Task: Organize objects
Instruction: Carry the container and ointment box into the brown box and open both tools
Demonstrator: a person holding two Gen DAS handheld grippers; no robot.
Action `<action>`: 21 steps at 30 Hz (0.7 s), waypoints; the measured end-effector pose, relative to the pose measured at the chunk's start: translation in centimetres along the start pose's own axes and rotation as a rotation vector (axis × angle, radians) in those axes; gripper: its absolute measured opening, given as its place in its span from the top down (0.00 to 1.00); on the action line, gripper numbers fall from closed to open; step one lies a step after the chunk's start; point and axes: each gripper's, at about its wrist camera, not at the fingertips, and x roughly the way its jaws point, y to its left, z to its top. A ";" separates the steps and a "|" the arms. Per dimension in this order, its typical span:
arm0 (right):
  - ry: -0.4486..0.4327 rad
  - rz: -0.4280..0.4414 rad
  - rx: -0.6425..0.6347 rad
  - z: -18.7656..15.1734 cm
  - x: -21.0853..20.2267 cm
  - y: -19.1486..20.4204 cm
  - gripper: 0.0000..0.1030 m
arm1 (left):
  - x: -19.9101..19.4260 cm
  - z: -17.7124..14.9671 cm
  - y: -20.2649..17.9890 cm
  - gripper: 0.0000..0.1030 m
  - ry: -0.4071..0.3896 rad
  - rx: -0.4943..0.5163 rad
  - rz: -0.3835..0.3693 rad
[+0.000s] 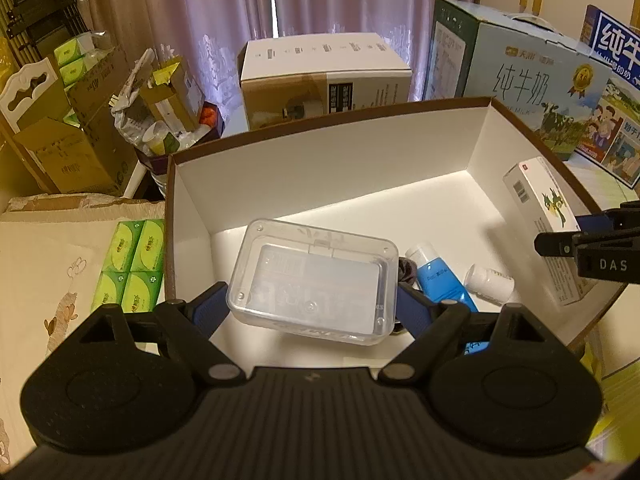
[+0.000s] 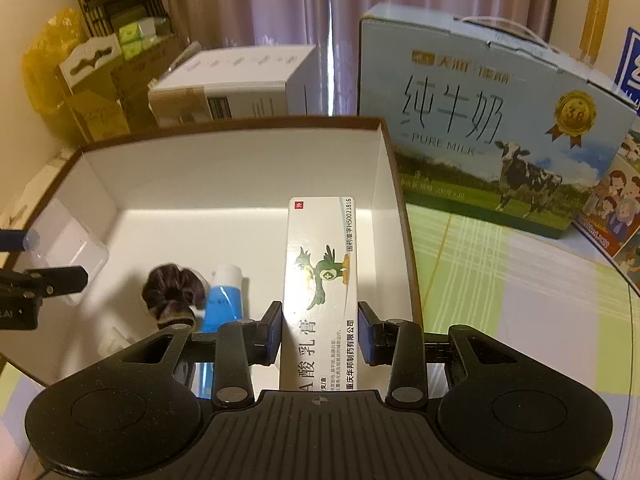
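Note:
A white storage box with a brown rim [image 1: 320, 168] [image 2: 240, 160] lies open below both grippers. My left gripper [image 1: 310, 304] is shut on a clear plastic case [image 1: 316, 276], held tilted above the box's near left part. My right gripper [image 2: 320, 332] is shut on a long white ointment carton [image 2: 320, 264] with a green bird on it, over the box's right side. The carton [image 1: 548, 232] also shows at the right in the left wrist view. On the box floor lie a dark scrunchie [image 2: 174, 290], a blue tube [image 2: 222, 300] and a small white bottle [image 1: 490, 282].
Two milk cartons [image 2: 480, 120] stand behind and right of the box on a checked tablecloth [image 2: 500, 280]. A white appliance carton [image 1: 320, 76] sits behind it. Green tissue packs [image 1: 132, 264] lie to its left, and stacked cardboard boxes [image 1: 80, 128] fill the far left.

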 end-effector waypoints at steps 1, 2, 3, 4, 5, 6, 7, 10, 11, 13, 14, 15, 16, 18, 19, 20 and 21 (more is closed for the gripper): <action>-0.001 -0.008 -0.016 -0.1 0.1 0.1 0.66 | 0.1 0.0 0.0 0.17 0.003 0.000 0.000; 0.001 -0.017 -0.031 0.0 0.1 0.3 0.66 | 0.3 0.0 0.0 0.17 0.005 0.000 0.000; 0.003 -0.022 -0.039 0.0 0.2 0.5 0.66 | 0.5 0.0 0.0 0.17 0.008 0.001 0.000; 0.004 -0.024 -0.042 0.0 0.3 0.5 0.66 | 0.6 0.0 -0.1 0.17 0.011 0.001 0.000; 0.006 -0.025 -0.045 0.0 0.3 0.6 0.66 | 0.7 -0.1 0.0 0.17 0.014 0.001 0.000; 0.009 -0.026 -0.047 0.0 0.4 0.6 0.66 | 0.8 -0.1 0.0 0.17 0.015 0.001 -0.001; 0.011 -0.027 -0.049 0.1 0.4 0.7 0.66 | 0.9 -0.1 0.0 0.17 0.017 0.001 -0.001; 0.014 -0.040 -0.056 0.2 0.6 0.8 0.66 | 1.1 -0.2 0.1 0.17 0.021 0.001 0.000; 0.012 -0.048 -0.054 0.3 0.6 0.8 0.66 | 1.2 -0.2 0.1 0.17 0.023 0.001 -0.001; 0.016 -0.052 -0.054 0.4 0.7 0.7 0.66 | 1.2 -0.2 0.1 0.17 0.024 0.000 0.000; 0.016 -0.050 -0.051 0.5 0.7 0.6 0.65 | 1.3 -0.3 0.1 0.17 0.026 0.000 0.001; 0.017 -0.045 -0.049 0.5 0.6 0.6 0.65 | 1.3 -0.3 0.1 0.17 0.027 0.000 0.001; 0.016 -0.042 -0.047 0.5 0.6 0.5 0.65 | 1.4 -0.4 0.1 0.17 0.029 0.001 0.002; 0.013 -0.039 -0.040 0.5 0.4 0.3 0.65 | 1.5 -0.4 0.2 0.17 0.032 0.000 0.003; 0.012 -0.035 -0.038 0.5 0.4 0.3 0.65 | 1.6 -0.4 0.2 0.17 0.033 0.000 0.004; 0.010 -0.032 -0.033 0.5 0.3 0.2 0.65 | 1.6 -0.5 0.2 0.17 0.034 0.000 0.005; 0.010 -0.028 -0.028 0.5 0.2 0.1 0.65 | 1.7 -0.5 0.2 0.17 0.036 0.000 0.006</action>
